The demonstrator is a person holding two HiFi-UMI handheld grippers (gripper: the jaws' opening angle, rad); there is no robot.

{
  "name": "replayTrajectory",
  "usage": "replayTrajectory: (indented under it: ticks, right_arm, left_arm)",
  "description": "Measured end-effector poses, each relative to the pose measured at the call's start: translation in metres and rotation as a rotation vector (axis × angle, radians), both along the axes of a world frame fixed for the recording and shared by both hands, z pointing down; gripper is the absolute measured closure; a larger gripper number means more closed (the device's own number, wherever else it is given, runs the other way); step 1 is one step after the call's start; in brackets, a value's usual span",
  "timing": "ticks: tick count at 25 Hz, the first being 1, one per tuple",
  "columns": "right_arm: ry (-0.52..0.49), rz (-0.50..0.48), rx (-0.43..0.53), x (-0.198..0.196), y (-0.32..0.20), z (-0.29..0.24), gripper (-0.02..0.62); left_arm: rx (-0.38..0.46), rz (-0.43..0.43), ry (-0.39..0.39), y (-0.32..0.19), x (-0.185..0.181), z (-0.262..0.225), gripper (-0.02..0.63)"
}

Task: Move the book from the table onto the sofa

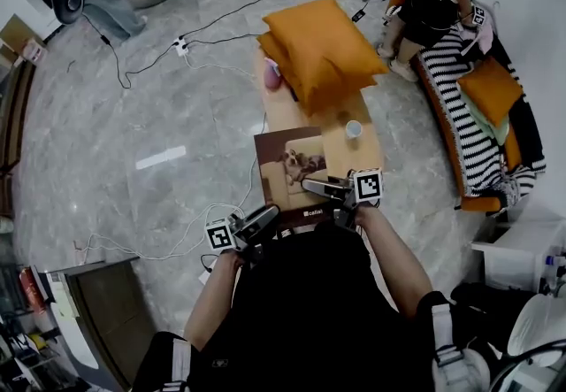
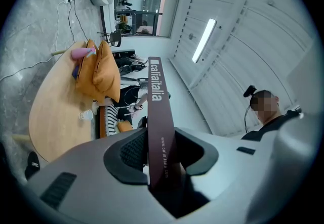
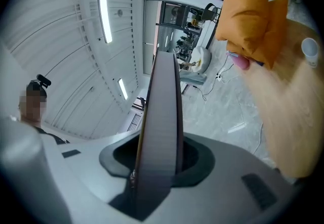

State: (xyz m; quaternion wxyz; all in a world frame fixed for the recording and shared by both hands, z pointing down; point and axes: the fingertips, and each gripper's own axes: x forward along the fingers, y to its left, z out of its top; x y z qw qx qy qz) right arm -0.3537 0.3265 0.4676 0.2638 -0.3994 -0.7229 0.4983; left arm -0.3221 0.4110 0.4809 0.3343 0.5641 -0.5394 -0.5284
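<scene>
Currently the book (image 1: 296, 165) is held over the near end of the counter (image 1: 364, 153), pinched from both sides: the left tool (image 2: 161, 153) is clamped on its spine, and the right tool (image 3: 158, 157) on the page edge opposite. By my judgement, the carry to the striped sofa (image 1: 460, 120) on the right goes best with both clamps firm and level. The hands should travel together so the cover does not twist, passing clear of the cup (image 1: 353, 129) and the orange cushions (image 1: 323, 49).
</scene>
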Motion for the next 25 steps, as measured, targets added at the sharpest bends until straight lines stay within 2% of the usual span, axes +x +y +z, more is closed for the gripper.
replayTrajectory:
  ticks: [3,16,25]
  right_arm:
    - [-0.004,-0.004,-0.005,0.000,0.002,-0.001,0.437]
    - [0.027,0.009,-0.008,0.009,0.016,0.006,0.439]
    - [0.056,0.072,-0.002,0.033,0.011,0.009,0.440]
  left_arm:
    - [-0.012,-0.010,-0.023,0.002,0.000,0.001,0.462]
    - [0.037,0.015,0.059,0.015,0.009,0.006,0.462]
    - [0.027,0.091,0.045,0.012,0.024,0.009,0.462]
